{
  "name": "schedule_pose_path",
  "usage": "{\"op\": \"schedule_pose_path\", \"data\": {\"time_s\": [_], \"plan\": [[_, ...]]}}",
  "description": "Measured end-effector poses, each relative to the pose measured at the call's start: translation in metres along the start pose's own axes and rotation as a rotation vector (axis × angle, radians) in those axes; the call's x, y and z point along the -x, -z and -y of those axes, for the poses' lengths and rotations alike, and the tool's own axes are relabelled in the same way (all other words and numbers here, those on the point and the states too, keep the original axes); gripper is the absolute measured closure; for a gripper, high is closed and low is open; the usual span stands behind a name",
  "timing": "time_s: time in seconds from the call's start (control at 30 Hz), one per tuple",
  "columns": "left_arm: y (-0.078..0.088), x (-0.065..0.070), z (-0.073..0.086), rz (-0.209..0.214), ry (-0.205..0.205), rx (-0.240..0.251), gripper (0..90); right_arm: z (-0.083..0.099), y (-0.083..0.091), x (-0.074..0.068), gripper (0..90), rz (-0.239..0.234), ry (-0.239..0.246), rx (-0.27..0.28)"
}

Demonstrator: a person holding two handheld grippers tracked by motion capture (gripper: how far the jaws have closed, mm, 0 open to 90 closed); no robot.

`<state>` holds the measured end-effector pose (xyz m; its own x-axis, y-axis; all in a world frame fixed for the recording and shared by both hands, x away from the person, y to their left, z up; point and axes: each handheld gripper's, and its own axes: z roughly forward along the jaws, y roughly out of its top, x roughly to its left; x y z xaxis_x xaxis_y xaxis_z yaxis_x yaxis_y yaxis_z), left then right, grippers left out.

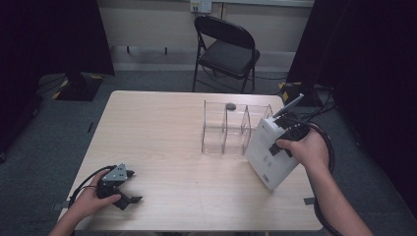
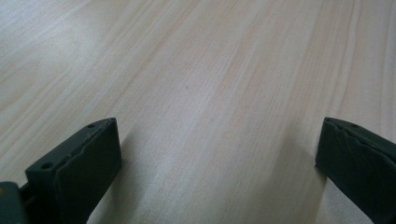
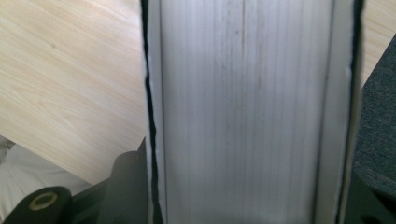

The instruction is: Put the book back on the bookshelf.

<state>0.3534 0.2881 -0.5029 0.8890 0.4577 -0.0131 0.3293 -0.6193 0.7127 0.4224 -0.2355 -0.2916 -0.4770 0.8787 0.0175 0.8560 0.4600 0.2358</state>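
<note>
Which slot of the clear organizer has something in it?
The left slot of the clear organizer: a small grey object sits at its far end. The other slots look empty.

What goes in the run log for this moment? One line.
right gripper: shut on white book | left gripper: open, idle | organizer: beside book

table (image 1: 172, 147): light wood | clear divider rack (image 1: 231, 129): small grey object (image 1: 230, 105) on top | folding chair (image 1: 227, 49): behind table

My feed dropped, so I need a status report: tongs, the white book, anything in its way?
Right tongs shut on white book, tilted over table edge. Left tongs open, resting on table. Clear organizer just beside book.
</note>
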Motion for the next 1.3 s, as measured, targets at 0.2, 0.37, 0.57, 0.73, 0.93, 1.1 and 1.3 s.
{"op": "schedule_pose_path", "data": {"time_s": [0.2, 0.37, 0.57, 0.73, 0.93, 1.1, 1.3], "plan": [[0.0, 0.0, 0.0, 0.0, 0.0, 0.0, 0.0, -0.002, 0.0, 0.003, 52.4, -0.011, -0.021, 0.016], [0.0, 0.0, 0.0, 0.0, 0.0, 0.0, 0.0, -0.005, 0.0, 0.005, 52.4, -0.007, -0.029, 0.031], [0.0, 0.0, 0.0, 0.0, 0.0, 0.0, 0.0, -0.009, -0.001, 0.006, 52.4, -0.007, -0.032, 0.028], [0.0, 0.0, 0.0, 0.0, 0.0, 0.0, 0.0, -0.013, -0.004, 0.006, 52.4, -0.003, -0.043, 0.013], [0.0, 0.0, 0.0, 0.0, 0.0, 0.0, 0.0, -0.012, -0.003, 0.005, 52.5, 0.001, -0.033, 0.008], [0.0, 0.0, 0.0, 0.0, 0.0, 0.0, 0.0, -0.007, 0.004, 0.007, 52.5, -0.012, -0.037, 0.009], [0.0, 0.0, 0.0, 0.0, 0.0, 0.0, 0.0, -0.002, 0.011, 0.012, 52.5, 0.006, -0.05, 0.013]]}}
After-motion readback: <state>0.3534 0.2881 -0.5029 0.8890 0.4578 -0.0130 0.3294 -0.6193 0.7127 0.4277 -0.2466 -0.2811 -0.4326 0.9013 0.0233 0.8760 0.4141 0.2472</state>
